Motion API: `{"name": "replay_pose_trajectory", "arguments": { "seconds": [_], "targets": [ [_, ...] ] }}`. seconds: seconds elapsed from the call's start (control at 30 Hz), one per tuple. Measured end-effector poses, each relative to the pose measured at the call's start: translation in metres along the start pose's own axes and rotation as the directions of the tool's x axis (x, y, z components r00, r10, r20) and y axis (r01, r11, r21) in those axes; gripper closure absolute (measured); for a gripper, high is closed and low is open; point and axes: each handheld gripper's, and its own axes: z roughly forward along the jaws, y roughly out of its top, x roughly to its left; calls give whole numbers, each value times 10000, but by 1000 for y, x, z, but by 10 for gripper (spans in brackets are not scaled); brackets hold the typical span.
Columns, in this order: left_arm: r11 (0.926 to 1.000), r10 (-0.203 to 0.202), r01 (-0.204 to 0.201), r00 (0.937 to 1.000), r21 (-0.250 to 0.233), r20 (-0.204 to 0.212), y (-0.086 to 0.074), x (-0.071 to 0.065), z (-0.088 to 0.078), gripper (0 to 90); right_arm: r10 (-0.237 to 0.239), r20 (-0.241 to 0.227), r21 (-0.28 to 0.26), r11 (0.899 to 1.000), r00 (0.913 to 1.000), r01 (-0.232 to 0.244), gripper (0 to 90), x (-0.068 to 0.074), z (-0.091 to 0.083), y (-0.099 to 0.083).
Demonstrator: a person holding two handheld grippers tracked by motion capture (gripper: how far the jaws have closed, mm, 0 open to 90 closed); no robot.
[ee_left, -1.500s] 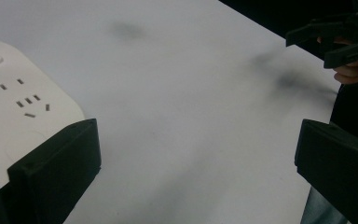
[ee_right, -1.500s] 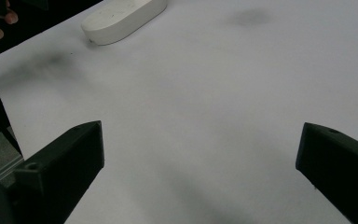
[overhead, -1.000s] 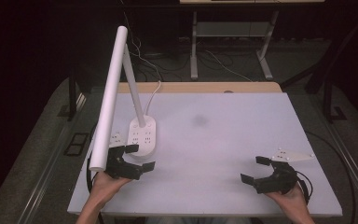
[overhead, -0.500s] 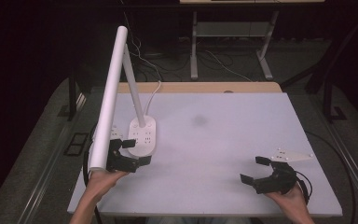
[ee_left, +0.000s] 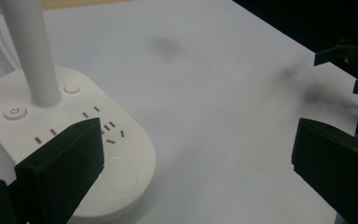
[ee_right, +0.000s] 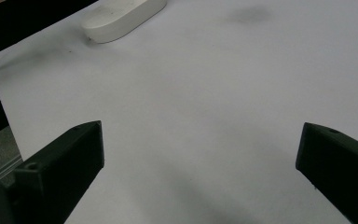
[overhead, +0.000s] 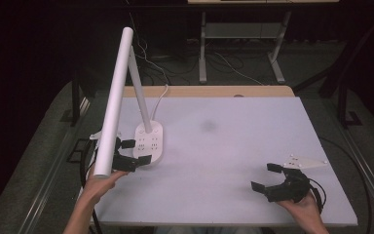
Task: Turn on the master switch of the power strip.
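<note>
A white desk lamp stands at the table's left; its oval base (overhead: 149, 141) carries socket slots and a power button (ee_left: 15, 112). Its stem (ee_left: 30, 51) rises from the base, and a long tube head (overhead: 113, 102) slants down toward the front left. My left gripper (overhead: 134, 152) is open beside the base's front end, with one jaw over the base's edge (ee_left: 121, 172) and nothing held. My right gripper (overhead: 267, 177) is open and empty near the front right of the table, pointing toward the lamp base (ee_right: 121, 16).
The white table top (overhead: 233, 146) has a faint dark smudge (overhead: 208, 126) near its middle. The lamp's white cord (overhead: 161, 97) runs off the back over a wooden strip (overhead: 214, 91). A metal frame (overhead: 243, 34) and floor cables lie beyond.
My left gripper has moved forward and to the right, up against the front end of the lamp base. The right gripper has stayed in place.
</note>
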Motion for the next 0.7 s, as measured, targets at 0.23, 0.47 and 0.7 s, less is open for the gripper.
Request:
{"name": "replay_pose_trajectory", "arguments": {
  "seconds": [0.23, 0.47, 0.7],
  "targets": [
    [9999, -173, 173, 9997, 4, -142, 3, 8, -3, 15, 19, -2, 25, 10000, 10000, -19, 4, 0, 0, 0],
    [9995, -307, 308, 9991, 27, -307, 8, 18, -5, 26, 60, -36, 92, 9999, 10000, -59, 4, 0, 0, 0],
    [9990, -406, 412, 9983, 147, -421, 13, 28, -6, 32, 65, 24, 71, 10000, 10000, -66, 4, 0, 0, -1]
  ]
}}
